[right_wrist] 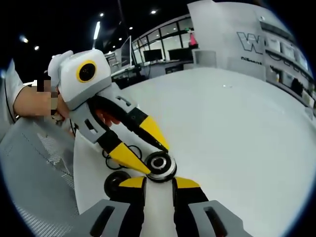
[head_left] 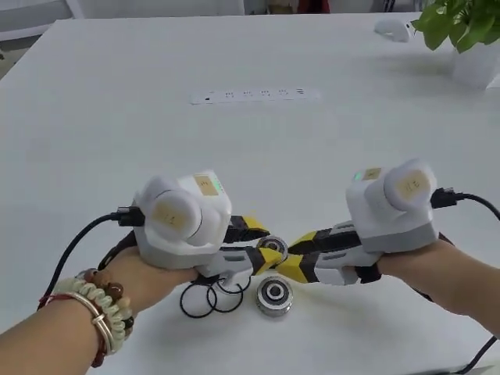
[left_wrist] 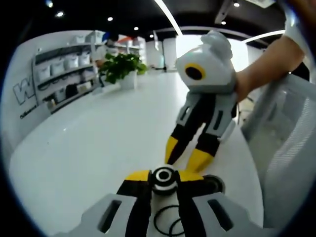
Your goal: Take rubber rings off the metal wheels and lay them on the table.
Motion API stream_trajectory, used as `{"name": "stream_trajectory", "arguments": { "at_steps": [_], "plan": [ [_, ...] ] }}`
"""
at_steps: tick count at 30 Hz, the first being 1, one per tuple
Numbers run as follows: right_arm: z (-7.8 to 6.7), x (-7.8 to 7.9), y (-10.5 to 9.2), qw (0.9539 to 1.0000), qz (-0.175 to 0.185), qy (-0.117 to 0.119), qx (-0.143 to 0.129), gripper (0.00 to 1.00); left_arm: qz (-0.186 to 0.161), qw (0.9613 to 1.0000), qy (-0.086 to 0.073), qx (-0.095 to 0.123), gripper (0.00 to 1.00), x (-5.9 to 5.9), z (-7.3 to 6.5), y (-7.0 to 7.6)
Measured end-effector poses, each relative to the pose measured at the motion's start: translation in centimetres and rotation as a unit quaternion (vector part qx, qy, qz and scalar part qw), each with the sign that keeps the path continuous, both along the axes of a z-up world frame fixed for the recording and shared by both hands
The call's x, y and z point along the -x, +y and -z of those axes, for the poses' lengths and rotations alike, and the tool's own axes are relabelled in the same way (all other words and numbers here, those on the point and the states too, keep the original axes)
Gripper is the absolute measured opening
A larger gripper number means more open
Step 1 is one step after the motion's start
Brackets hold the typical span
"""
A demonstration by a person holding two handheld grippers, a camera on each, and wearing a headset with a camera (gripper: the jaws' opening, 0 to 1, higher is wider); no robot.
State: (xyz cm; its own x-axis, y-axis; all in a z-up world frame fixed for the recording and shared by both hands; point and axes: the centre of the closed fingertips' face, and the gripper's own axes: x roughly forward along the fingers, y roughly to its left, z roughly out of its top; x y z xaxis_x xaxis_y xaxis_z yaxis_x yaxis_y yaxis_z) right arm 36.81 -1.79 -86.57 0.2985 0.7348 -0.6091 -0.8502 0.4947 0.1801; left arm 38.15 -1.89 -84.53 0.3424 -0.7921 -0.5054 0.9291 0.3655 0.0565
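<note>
Left gripper: clamped on metal wheel, lower centre.
Right gripper: at same wheel; grip cannot be told.
Rubber rings: laid on table.

Head view looks down; 2 gripper views face each other, sharing held wheel.

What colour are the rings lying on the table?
Black. The rings show best in the head view, beside the loose wheel.

White table, potted plant
</note>
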Motion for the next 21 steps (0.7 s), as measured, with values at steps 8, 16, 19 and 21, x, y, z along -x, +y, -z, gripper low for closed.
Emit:
{"name": "stream_trajectory", "arguments": {
  "at_steps": [8,16,19,21],
  "plan": [
    [-0.02,-0.12,-0.01,1.0,0.001,-0.004,0.0,0.17,-0.009,0.9999,0.009,0.009,0.16,-0.01,0.2,-0.04],
    [0.07,-0.19,0.04,0.9998,-0.004,-0.016,0.005,0.18,-0.016,0.9998,0.01,0.009,0.15,-0.15,0.3,-0.05],
    [0.04,-0.16,0.04,0.9997,-0.008,-0.022,0.008,0.18,-0.017,0.9998,0.01,0.01,0.15,-0.13,0.32,-0.01],
    [0.02,-0.17,0.02,0.9996,-0.01,-0.024,0.01,0.17,-0.017,0.9998,0.009,0.01,0.15,-0.1,0.29,0.01]
  ]
}}
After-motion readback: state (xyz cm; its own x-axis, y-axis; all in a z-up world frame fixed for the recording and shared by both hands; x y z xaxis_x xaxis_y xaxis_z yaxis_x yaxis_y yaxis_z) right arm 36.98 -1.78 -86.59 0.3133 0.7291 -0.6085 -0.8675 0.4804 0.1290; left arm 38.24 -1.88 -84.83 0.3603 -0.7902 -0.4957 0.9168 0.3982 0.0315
